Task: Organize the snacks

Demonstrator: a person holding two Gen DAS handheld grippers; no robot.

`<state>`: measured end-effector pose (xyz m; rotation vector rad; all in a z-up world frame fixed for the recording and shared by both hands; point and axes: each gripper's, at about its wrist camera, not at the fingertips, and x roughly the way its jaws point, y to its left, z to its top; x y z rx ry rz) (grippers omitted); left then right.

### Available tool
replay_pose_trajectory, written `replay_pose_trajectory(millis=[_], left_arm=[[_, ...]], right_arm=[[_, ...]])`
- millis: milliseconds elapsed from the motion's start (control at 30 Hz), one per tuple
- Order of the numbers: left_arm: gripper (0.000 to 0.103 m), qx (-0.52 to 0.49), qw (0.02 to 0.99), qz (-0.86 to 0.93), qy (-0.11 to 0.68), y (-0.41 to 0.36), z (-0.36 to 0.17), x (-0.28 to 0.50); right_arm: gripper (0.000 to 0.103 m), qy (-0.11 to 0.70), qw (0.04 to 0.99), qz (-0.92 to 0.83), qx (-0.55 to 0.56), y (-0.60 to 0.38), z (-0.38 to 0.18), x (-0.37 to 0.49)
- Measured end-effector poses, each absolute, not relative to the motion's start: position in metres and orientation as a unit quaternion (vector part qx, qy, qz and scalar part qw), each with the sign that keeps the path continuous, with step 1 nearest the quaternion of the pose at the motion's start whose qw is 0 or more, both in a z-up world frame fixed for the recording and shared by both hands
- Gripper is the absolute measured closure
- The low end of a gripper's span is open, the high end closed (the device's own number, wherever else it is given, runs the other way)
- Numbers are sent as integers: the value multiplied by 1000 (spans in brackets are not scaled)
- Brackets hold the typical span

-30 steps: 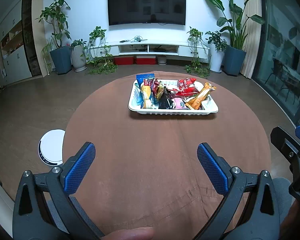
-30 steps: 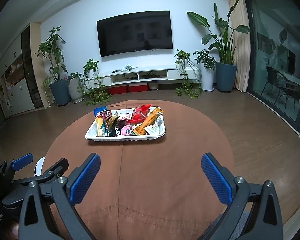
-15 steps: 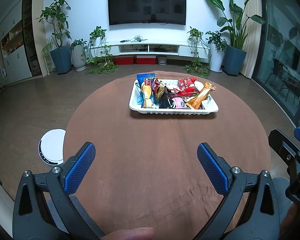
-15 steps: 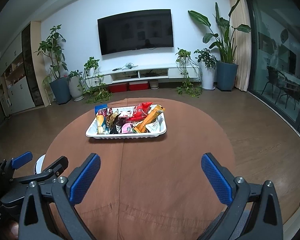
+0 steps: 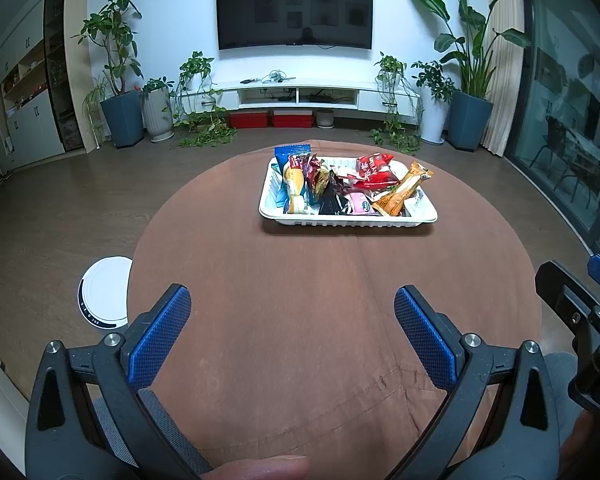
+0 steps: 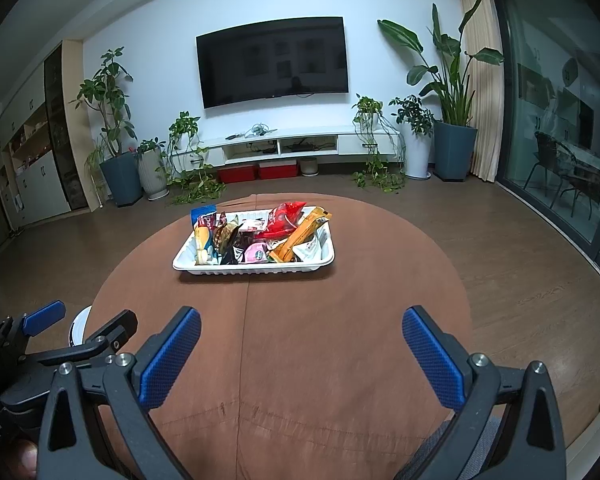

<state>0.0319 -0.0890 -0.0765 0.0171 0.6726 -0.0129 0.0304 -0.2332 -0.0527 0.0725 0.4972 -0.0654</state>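
**A living room with plants along a white wall**

A white wall (image 5: 180, 20) carries a dark curved television (image 5: 294, 11). Below it runs a low white media shelf (image 5: 300, 94) with two red boxes (image 5: 271, 120) underneath. Potted plants stand on both sides: a tall one in a blue pot (image 5: 122, 118) on the left, a broad-leaved one in a blue pot (image 5: 470, 120) on the right beside a cream curtain (image 5: 500, 60). Glass doors (image 5: 568, 120) fill the right side. Tall cabinets (image 5: 32, 108) line the left. The floor (image 5: 80, 208) is dark wood; a white round device (image 5: 104, 298) sits on it. The round bench (image 5: 300, 280) is covered in brown cloth.
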Motion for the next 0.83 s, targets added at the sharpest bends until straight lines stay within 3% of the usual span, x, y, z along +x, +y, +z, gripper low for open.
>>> replay_pose_trajectory(millis=[833], left_arm=[[0,9,943,0,333,-88,-89,35]], right_arm=[[0,259,964,-32,43,-234,-67,23]])
